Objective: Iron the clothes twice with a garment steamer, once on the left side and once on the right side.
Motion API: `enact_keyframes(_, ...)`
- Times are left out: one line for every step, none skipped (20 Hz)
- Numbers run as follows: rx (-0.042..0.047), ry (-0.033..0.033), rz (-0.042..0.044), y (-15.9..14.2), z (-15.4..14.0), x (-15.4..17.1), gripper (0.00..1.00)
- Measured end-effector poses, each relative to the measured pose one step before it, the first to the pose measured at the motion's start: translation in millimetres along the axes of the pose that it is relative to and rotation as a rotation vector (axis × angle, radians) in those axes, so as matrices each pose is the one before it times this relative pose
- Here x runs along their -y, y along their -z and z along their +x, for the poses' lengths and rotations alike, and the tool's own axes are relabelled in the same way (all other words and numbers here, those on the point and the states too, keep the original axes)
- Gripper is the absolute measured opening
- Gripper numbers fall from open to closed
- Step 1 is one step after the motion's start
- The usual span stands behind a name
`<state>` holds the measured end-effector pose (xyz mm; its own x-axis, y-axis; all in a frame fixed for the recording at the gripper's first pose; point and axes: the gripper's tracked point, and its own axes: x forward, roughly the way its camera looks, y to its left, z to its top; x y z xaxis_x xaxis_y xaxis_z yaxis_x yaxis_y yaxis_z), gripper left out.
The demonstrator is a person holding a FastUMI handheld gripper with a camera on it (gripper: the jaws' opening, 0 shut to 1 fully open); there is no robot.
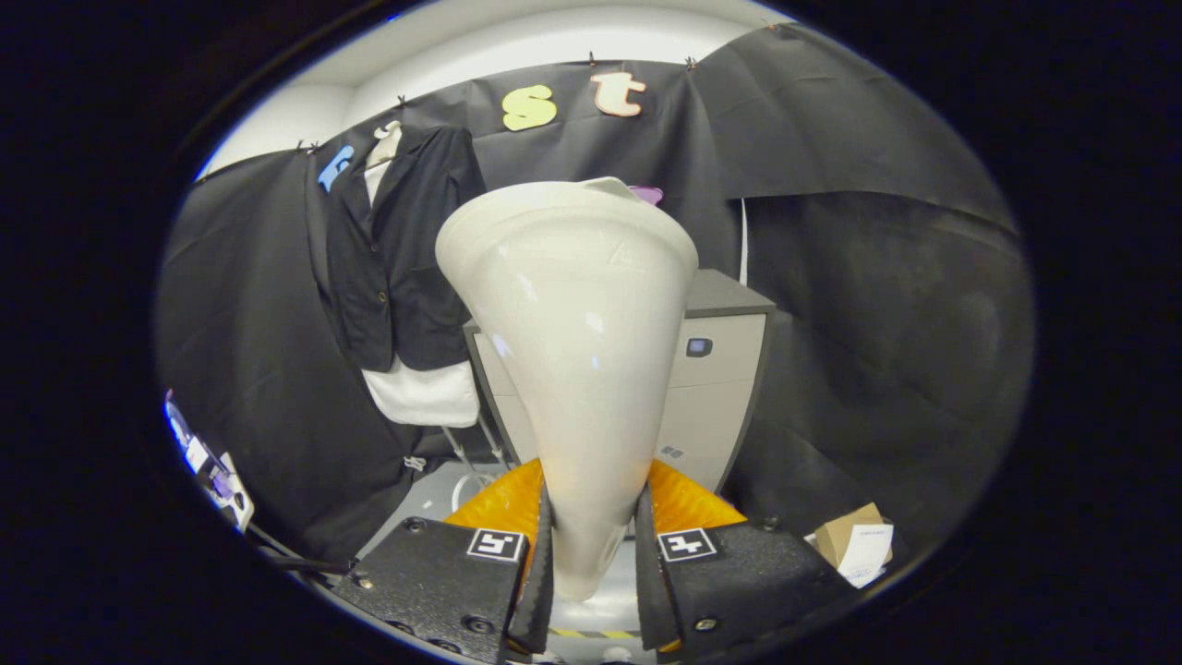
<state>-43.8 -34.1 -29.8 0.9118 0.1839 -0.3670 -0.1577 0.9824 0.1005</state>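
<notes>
Hanging beyond and to the left of my fingers, the dark jacket (397, 249) over its white shirt (425, 392) looks soft and will sway under a push. A grey cabinet (720, 369) stands just right of it, leaving little room there. My gripper (591, 554) pinches the steamer (572, 351) by its narrow neck; it seems stiff, smooth, likely slippery.

The steamer (568, 369) is smooth, glossy plastic that catches highlights, pinched at its narrow end between both fingers of the gripper (591, 554), whose bodies look matt and grainy. The jacket (397, 249) is matt dark cloth over a smoother pale shirt (423, 392). The cabinet (711, 388) has a flat satin finish, perhaps painted metal. The box (845, 536) is plain cardboard.
</notes>
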Motion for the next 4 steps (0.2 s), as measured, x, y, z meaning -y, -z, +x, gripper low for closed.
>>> enact_keyframes(-0.00102,0.00212,-0.00175,0.98,-0.31,-0.83,0.4)
enact_keyframes(0.00039,0.00274,-0.00033,0.15,0.19,-0.85,0.39)
enact_keyframes(0.00128,0.00226,-0.00132,0.28,-1.13,-0.64,0.39)
enact_keyframes(0.00141,0.00081,0.00097,-0.8,-0.12,-2.12,0.39)
